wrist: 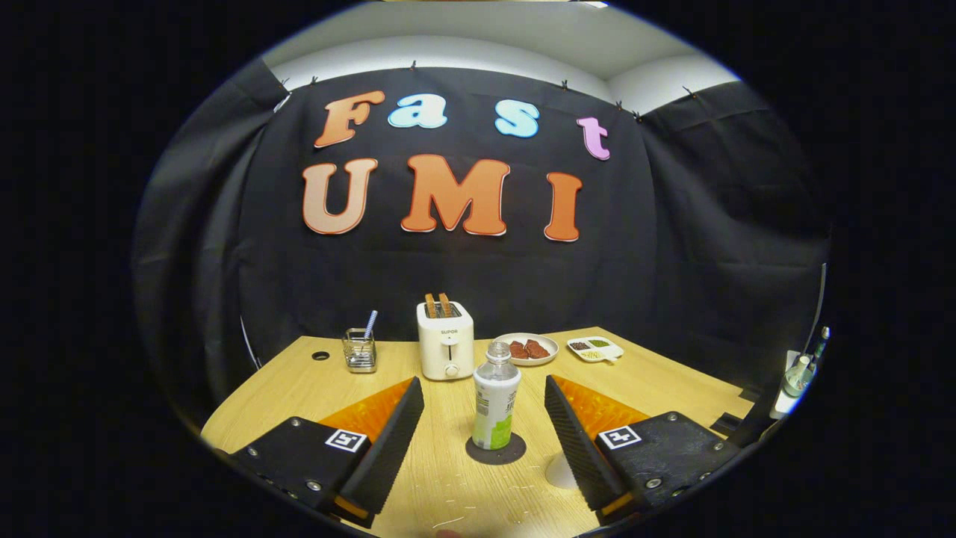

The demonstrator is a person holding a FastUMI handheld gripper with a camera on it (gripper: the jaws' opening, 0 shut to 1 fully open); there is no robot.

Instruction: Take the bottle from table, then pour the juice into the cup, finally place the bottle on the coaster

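A: Gripper view first, largest thing down. The wooden worktop (657, 381) runs out ahead of the claw (484, 426), whose fingers are spread wide and hold nothing.

B: And the toaster (445, 340)?

A: At twelve o'clock beyond the fingers, two slices standing up in it. At one o'clock behind it is a plate (527, 348) of food, and further toward two o'clock a small divided dish (594, 348). At eleven o'clock a wire holder (360, 350) carries a straw.

B: The bottle (495, 407)?

A: Upright between the fingers, touching neither, standing on the dark round coaster (496, 450).

B: The cup?

A: A pale round rim (560, 472) shows partly behind the right finger; I cannot tell if that is it.

B: Progress, then?

A: I'd judge the placing done and the claw let go, though whether juice was poured cannot be told.
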